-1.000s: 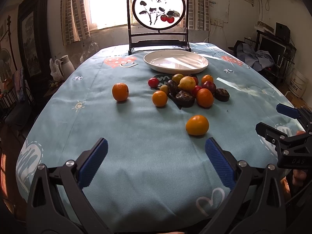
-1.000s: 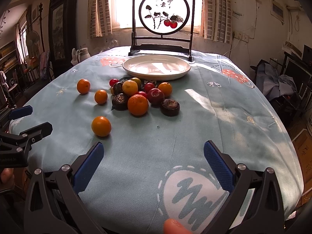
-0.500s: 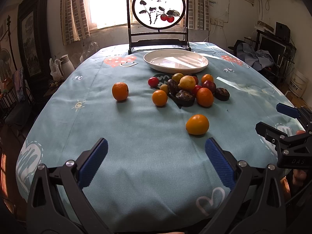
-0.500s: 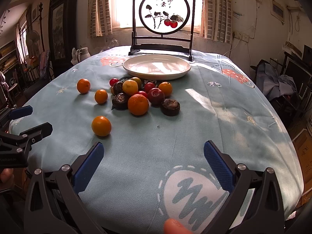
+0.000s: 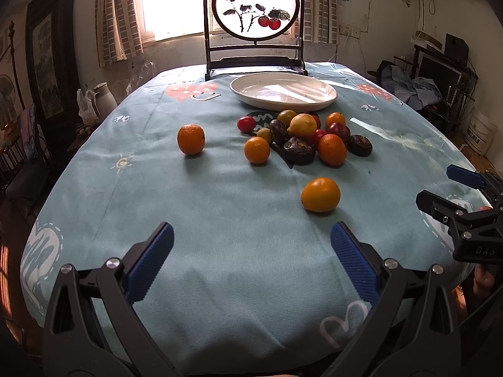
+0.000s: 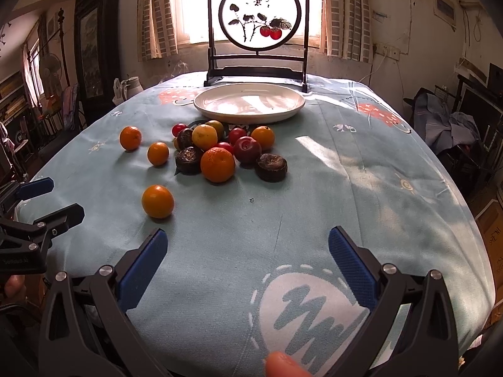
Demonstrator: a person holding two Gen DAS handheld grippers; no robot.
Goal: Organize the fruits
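Observation:
A white plate [image 5: 251, 89] [image 6: 213, 106] stands empty at the far middle of the table. In front of it lies a cluster of fruit [image 5: 305, 138] [image 6: 226, 147]: oranges, a lemon, red plums and dark wrinkled fruits. A lone orange [image 5: 320, 194] [image 6: 157, 201] lies nearest me, and another orange [image 5: 190, 139] [image 6: 130, 138] lies off to the left. My left gripper [image 5: 251, 260] is open and empty above the near table edge. My right gripper [image 6: 248, 260] is open and empty, also at the near edge; it shows in the left wrist view [image 5: 452, 194].
A blue patterned cloth [image 5: 220, 207] covers the table. A framed round painted screen [image 5: 254, 19] [image 6: 259, 19] stands behind the plate. Furniture and clutter line both sides of the room. The left gripper shows at the left of the right wrist view [image 6: 47, 201].

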